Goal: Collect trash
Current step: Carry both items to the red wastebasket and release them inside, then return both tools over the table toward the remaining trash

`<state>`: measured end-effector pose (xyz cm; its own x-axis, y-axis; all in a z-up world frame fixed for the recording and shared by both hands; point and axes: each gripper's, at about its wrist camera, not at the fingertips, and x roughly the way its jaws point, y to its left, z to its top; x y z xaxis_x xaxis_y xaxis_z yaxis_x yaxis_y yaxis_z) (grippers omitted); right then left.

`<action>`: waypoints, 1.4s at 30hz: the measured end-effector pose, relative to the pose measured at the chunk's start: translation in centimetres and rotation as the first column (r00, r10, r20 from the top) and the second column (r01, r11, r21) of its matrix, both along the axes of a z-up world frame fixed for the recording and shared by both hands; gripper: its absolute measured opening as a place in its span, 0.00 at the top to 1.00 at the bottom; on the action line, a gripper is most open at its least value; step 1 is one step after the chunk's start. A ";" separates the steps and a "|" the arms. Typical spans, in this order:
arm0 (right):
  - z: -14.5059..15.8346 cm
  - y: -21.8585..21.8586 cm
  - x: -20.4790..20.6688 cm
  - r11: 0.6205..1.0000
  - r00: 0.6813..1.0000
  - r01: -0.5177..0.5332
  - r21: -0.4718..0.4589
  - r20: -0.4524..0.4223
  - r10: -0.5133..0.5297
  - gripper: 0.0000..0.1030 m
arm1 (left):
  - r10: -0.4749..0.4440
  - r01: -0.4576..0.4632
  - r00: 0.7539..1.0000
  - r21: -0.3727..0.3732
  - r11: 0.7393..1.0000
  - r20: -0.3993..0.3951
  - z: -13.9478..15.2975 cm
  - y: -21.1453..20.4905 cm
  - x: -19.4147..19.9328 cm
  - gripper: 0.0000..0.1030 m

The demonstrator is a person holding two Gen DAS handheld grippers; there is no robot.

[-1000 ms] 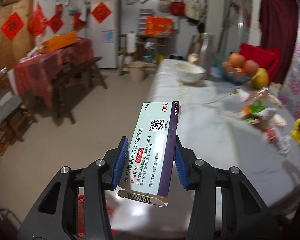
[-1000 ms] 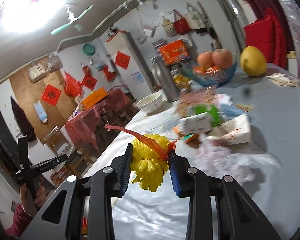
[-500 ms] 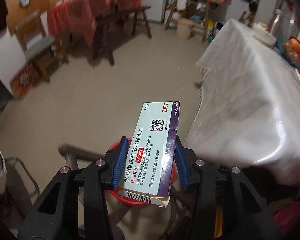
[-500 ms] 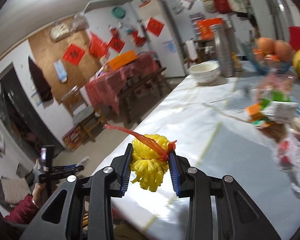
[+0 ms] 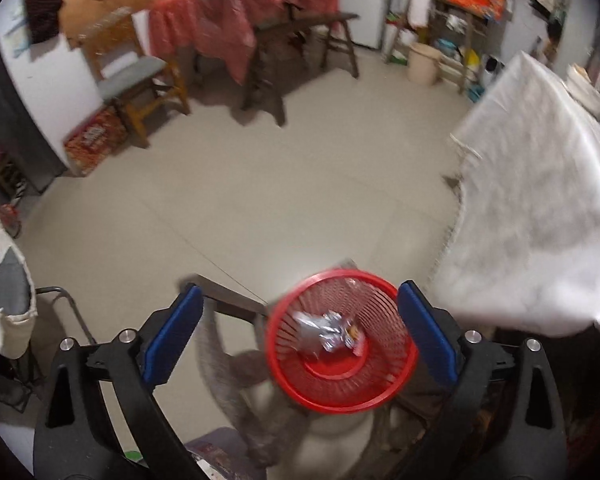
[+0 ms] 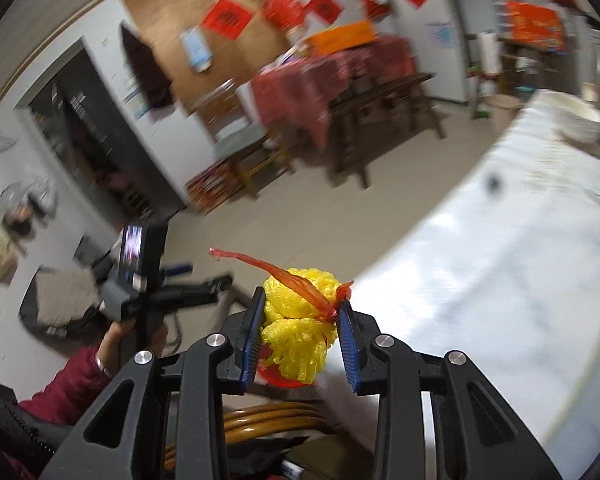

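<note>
My left gripper (image 5: 300,332) is open and empty, its blue pads wide apart above a red mesh waste basket (image 5: 384,390) on the floor. Crumpled silvery trash (image 5: 326,330) lies inside the basket; the medicine box is not in view. My right gripper (image 6: 300,328) is shut on a yellow foam fruit net with a red strip (image 6: 296,324), held past the table's edge. A bit of the red basket (image 6: 276,378) shows below the net. The left gripper (image 6: 172,294) also appears in the right wrist view, held in a hand.
The table with a white cloth (image 5: 540,200) stands right of the basket; a white bowl (image 6: 580,122) sits on its far end. A wooden bench (image 5: 300,40), a chair (image 5: 136,76) and a red-covered table (image 5: 240,4) stand across the open floor.
The left gripper has opened and the medicine box has gone from between its pads. It now hangs over the red basket. The right gripper has swung left off the table with the yellow net.
</note>
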<state>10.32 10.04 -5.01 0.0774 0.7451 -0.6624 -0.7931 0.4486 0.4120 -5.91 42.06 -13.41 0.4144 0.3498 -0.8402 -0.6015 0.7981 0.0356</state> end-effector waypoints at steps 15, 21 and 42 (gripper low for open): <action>-4.0 14.4 -4.4 0.959 0.964 -0.262 -0.109 -0.084 0.254 0.55 | 0.136 -0.139 0.987 0.025 0.990 0.087 3.7 5.2 -4.2 0.07; -3.5 13.1 -3.6 0.965 0.968 -0.245 -0.092 -0.084 0.237 0.49 | 0.136 -0.138 0.987 0.023 0.990 0.081 3.5 5.2 -4.1 0.07; 1.8 -1.7 0.9 0.994 0.989 0.098 0.042 0.105 -0.102 0.33 | -0.046 0.028 0.986 0.113 0.993 0.161 8.7 -2.9 -0.6 0.07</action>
<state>11.22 8.39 -3.24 0.2218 0.7538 -0.6185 -0.7853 0.5141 0.3450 -6.50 39.19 -4.75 0.5571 0.4180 -0.7175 -0.5766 0.8165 0.0279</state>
